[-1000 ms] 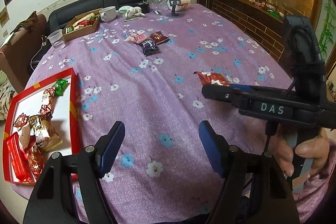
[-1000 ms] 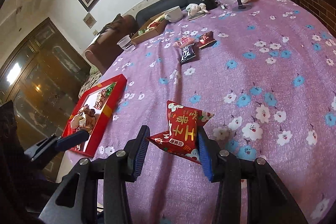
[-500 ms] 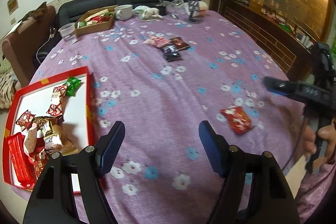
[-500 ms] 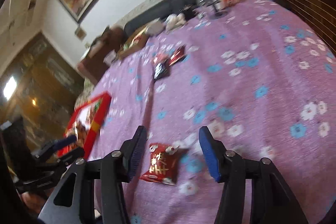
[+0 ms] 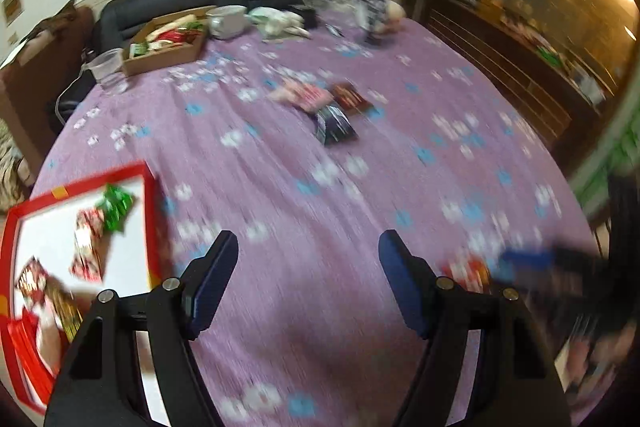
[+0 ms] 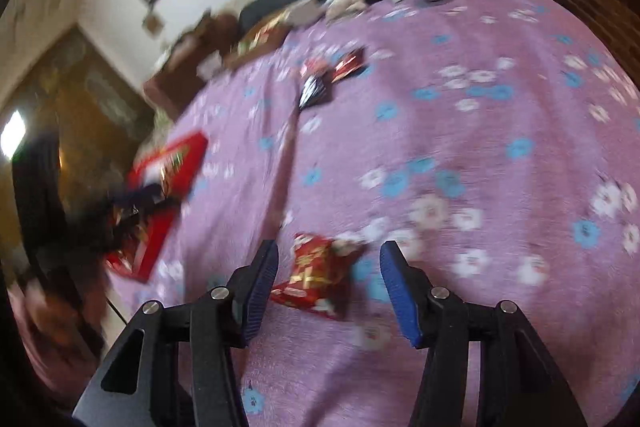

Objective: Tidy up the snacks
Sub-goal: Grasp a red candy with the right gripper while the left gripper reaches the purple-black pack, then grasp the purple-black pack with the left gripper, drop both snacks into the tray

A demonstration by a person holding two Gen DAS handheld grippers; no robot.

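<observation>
A red snack packet (image 6: 316, 273) with gold print lies on the purple flowered cloth, between the blue pads of my right gripper (image 6: 328, 267) but touched by neither; that gripper is open. The same packet (image 5: 468, 271) shows blurred at the right of the left wrist view, beside the other gripper's blue tip. My left gripper (image 5: 308, 259) is open over bare cloth, holding nothing. The red tray (image 5: 150, 223) with a white floor and several wrapped snacks sits at its left. Three more packets, pink (image 5: 302, 95), dark red (image 5: 351, 98) and black (image 5: 334, 123), lie mid-table.
A cardboard box (image 5: 168, 45) of snacks, a clear plastic cup (image 5: 107, 69), a white bowl (image 5: 228, 19) and small clutter stand along the far edge before a black sofa. A dark wooden cabinet (image 5: 520, 67) runs along the right. A hand (image 6: 52, 315) holds the left gripper.
The right gripper let the red packet go; it dropped to the cloth and now lies between the open pads. The left gripper swung left toward the red tray, still open.
</observation>
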